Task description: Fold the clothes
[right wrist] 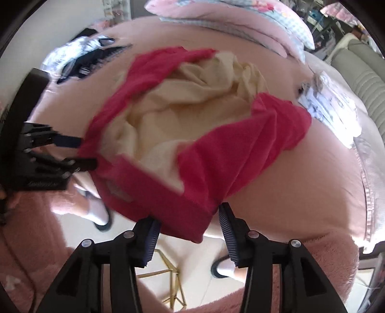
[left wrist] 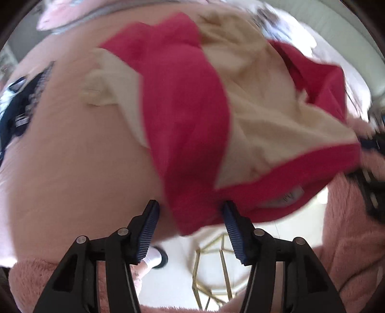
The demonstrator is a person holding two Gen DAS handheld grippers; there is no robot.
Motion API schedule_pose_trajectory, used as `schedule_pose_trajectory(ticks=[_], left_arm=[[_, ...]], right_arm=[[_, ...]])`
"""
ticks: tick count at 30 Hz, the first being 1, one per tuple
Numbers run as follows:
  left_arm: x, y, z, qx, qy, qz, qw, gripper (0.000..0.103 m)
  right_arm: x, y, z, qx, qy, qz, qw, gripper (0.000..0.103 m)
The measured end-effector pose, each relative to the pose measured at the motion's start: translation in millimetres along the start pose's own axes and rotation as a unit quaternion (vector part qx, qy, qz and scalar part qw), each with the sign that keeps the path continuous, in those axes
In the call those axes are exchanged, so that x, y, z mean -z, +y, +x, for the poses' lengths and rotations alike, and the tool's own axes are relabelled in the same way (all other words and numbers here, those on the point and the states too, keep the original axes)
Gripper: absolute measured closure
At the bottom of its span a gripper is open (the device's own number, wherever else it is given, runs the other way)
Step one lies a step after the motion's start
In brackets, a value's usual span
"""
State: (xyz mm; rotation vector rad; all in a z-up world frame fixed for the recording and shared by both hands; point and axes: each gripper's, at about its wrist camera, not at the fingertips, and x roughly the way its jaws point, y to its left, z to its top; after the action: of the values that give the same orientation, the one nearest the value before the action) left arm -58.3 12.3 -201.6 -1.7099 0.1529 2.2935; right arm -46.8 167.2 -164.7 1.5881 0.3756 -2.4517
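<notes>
A red garment [left wrist: 187, 115] with a cream lining [left wrist: 259, 113] lies rumpled and opened out on the pink bed [left wrist: 72, 156]. My left gripper [left wrist: 190, 207] is open at the bed's near edge, and the red hem hangs between its blue pads [left wrist: 150, 231]. The right wrist view shows the same garment [right wrist: 228, 154], its folded red hem between the spread fingers of my open right gripper [right wrist: 189, 214]. There the left gripper [right wrist: 86, 153] reaches in from the left, fingers apart at the garment's corner. The right gripper [left wrist: 358, 156] appears blurred at the right edge of the left wrist view.
A dark pile of clothes [right wrist: 89, 60] and pillows [right wrist: 240, 21] sit at the far side of the bed. A white patterned garment [right wrist: 329, 103] lies to the right. Below the bed edge are a gold wire stool [left wrist: 216, 264] and the person's feet [right wrist: 101, 216].
</notes>
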Motion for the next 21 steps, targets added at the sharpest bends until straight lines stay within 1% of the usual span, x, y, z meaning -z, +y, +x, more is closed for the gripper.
schedule_pose_trajectory(ticks=[1, 3, 5, 7, 9, 11, 12, 13, 14, 15, 16, 17, 18, 19, 20, 21], left_arm=[[2, -3, -2, 0.001, -0.002, 0.007, 1.0, 0.051], [5, -8, -5, 0.002, -0.005, 0.021, 0.9998, 0.051], [8, -13, -8, 0.003, -0.008, 0.035, 0.9993, 0.051], [9, -17, -7, 0.007, -0.007, 0.041, 0.9991, 0.051], [7, -20, -7, 0.0, -0.013, 0.05, 0.9987, 0.051], [3, -18, -15, -0.014, -0.044, 0.036, 0.9983, 0.051], [0, -12, -20, -0.014, -0.064, 0.009, 0.9978, 0.054], [-3, -5, -24, -0.006, -0.076, -0.02, 0.9969, 0.063], [-5, 3, -28, 0.002, -0.089, -0.048, 0.9948, 0.068], [-7, 9, -30, 0.002, -0.097, -0.072, 0.9926, 0.077], [-8, 11, -29, -0.006, -0.099, -0.08, 0.9919, 0.083], [-10, 13, -28, -0.015, -0.1, -0.087, 0.9911, 0.084], [-11, 12, -21, -0.019, -0.092, -0.082, 0.9922, 0.084], [-12, 9, -9, -0.02, -0.068, -0.072, 0.9949, 0.084], [-12, 6, 7, -0.026, -0.034, -0.06, 0.9973, 0.084], [-11, 4, 6, -0.034, -0.049, -0.055, 0.9967, 0.084]], right_arm=[[-2, -5, 1, 0.017, -0.006, 0.009, 1.0, 0.06], [-6, -23, -10, 0.034, -0.037, 0.046, 0.998, 0.066], [-9, -37, -20, 0.015, -0.061, 0.084, 0.995, 0.069], [-7, -37, -13, 0.001, -0.049, 0.089, 0.995, 0.072], [-4, -36, -6, -0.014, -0.037, 0.095, 0.995, 0.073], [-2, -36, 0, -0.028, -0.024, 0.1, 0.994, 0.073], [-1, -36, 4, -0.036, -0.018, 0.103, 0.994, 0.073], [0, -35, 7, -0.043, -0.012, 0.105, 0.993, 0.073], [1, -35, 10, -0.05, -0.006, 0.108, 0.993, 0.073], [2, -35, 14, -0.057, 0.0, 0.11, 0.992, 0.073], [3, -35, 17, -0.065, 0.006, 0.113, 0.991, 0.073], [5, -34, 21, -0.072, 0.012, 0.116, 0.991, 0.073], [6, -34, 24, -0.079, 0.018, 0.118, 0.99, 0.073], [7, -34, 27, -0.086, 0.024, 0.121, 0.989, 0.073], [8, -34, 31, -0.094, 0.03, 0.123, 0.987, 0.073], [9, -33, 34, -0.101, 0.036, 0.126, 0.986, 0.074]])
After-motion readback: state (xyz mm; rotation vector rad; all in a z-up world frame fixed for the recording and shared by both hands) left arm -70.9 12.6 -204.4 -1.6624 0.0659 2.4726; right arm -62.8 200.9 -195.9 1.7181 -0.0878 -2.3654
